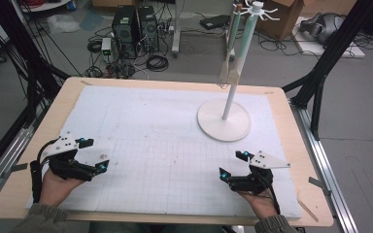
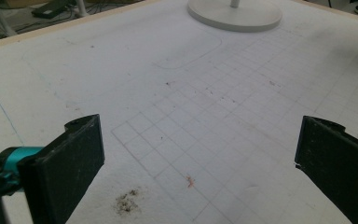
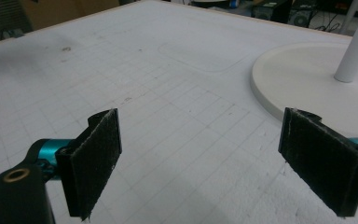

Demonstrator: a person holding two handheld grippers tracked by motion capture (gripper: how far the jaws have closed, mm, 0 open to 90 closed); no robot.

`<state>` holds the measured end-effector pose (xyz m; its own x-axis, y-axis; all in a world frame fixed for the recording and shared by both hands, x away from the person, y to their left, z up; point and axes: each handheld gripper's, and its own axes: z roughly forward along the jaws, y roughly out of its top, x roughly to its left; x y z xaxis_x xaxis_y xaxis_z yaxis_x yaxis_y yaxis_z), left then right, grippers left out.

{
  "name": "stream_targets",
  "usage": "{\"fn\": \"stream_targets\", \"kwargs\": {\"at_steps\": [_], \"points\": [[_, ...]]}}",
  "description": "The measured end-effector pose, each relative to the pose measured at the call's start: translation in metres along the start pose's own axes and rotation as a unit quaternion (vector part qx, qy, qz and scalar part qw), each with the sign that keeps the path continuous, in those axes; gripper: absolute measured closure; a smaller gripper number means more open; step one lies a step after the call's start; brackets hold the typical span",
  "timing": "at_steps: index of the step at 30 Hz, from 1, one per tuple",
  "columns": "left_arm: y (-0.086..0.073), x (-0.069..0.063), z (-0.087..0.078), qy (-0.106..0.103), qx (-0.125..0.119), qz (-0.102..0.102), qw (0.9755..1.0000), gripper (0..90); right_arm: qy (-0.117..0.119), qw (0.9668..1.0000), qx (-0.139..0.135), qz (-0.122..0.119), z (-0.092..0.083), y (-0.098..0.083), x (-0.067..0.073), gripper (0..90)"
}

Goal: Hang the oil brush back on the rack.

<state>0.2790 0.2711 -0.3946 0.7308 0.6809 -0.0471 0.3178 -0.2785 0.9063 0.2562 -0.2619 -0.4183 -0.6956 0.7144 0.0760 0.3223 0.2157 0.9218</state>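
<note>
My left gripper (image 1: pixel 93 154) rests low over the white gridded mat (image 1: pixel 165 145) near its front left corner, jaws wide open with nothing between them. At the front right my right gripper (image 1: pixel 233 165) is open too and holds nothing. A white stand with a round base (image 1: pixel 223 120) and a thin pole (image 1: pixel 236 80) rises on the mat's back right; pale utensils (image 1: pixel 229 73) hang from the hooks at its top. In the left gripper view (image 2: pixel 200 154) the base (image 2: pixel 235 14) lies far ahead. In the right gripper view (image 3: pixel 200 154) the base (image 3: pixel 303 79) sits close, ahead and right.
The mat covers a wooden table (image 1: pixel 291 141) with black frame posts at either side. Beyond the far edge the floor holds computer towers (image 1: pixel 135 26), cables and a cardboard box (image 1: pixel 286 17). A small smudge of dirt (image 2: pixel 127 200) marks the mat by the left jaw.
</note>
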Motion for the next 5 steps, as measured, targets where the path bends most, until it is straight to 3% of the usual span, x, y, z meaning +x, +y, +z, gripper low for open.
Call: {"fn": "stream_targets", "kwargs": {"at_steps": [5], "points": [[-0.0005, -0.0001, 0.0005, 0.0, 0.001, -0.002, 1.0, 1.7, -0.004, 1.0, -0.001, -0.006, 0.0015, -0.0009, 0.0026, 12.2]]}}
